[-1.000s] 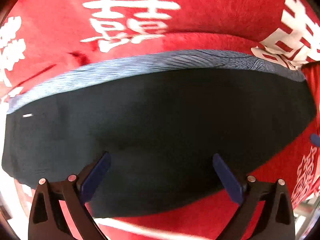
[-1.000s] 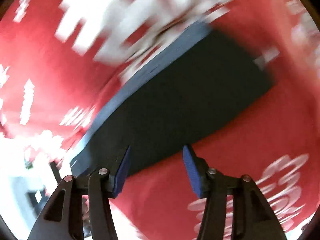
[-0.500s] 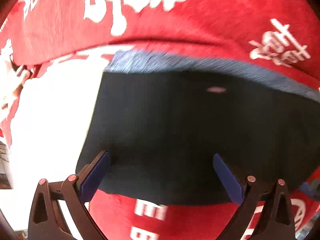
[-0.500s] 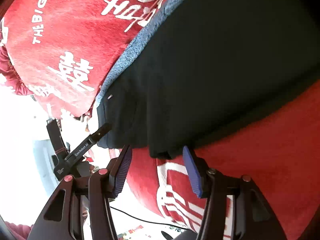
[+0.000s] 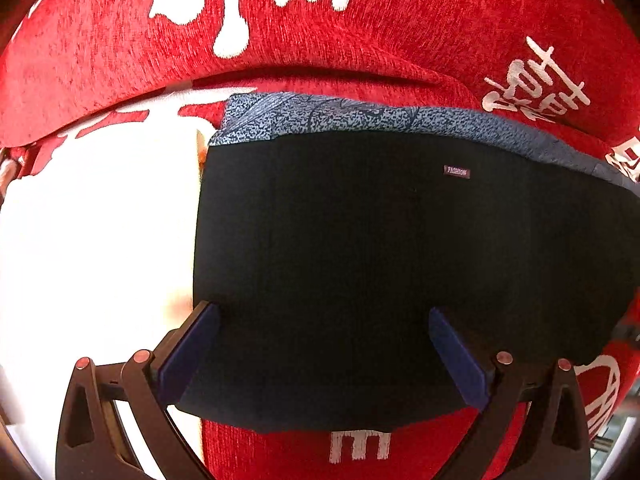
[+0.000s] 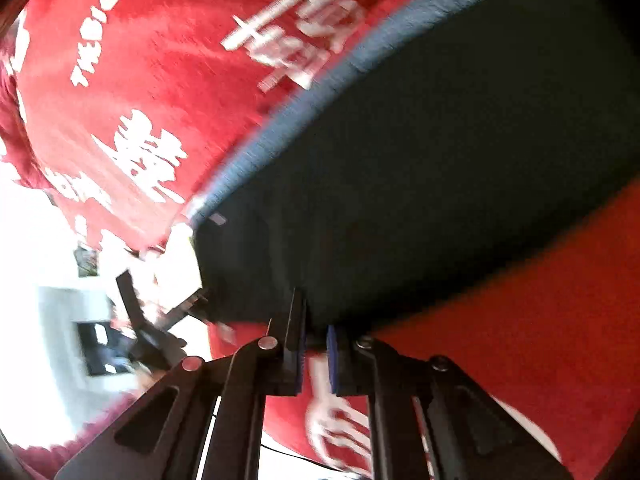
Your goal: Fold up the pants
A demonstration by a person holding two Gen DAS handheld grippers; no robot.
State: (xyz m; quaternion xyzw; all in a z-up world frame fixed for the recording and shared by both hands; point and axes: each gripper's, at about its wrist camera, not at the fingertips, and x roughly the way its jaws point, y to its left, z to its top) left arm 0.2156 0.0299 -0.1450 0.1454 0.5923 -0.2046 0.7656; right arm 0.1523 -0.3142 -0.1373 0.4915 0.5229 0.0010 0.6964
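My left gripper [image 5: 322,354] hangs over the dark pants [image 5: 400,264], which lie flat on the red cloth [image 5: 400,40] with white characters. Its fingers [image 5: 188,356] stand wide apart, one at the pants' left edge, the other over the dark fabric; neither presses on anything. This view alone shows the blue-grey speckled band [image 5: 360,118] along the far edge and a small label [image 5: 456,171] just below it.

The right wrist view is blurred. It shows my right gripper [image 6: 316,360] at the near edge of the pants [image 6: 420,184]. Its fingers [image 6: 298,354] have just been closing and stand narrow, pinched on the pants' near hem. Only this view shows my left gripper [image 6: 160,320], at the pants' left corner.
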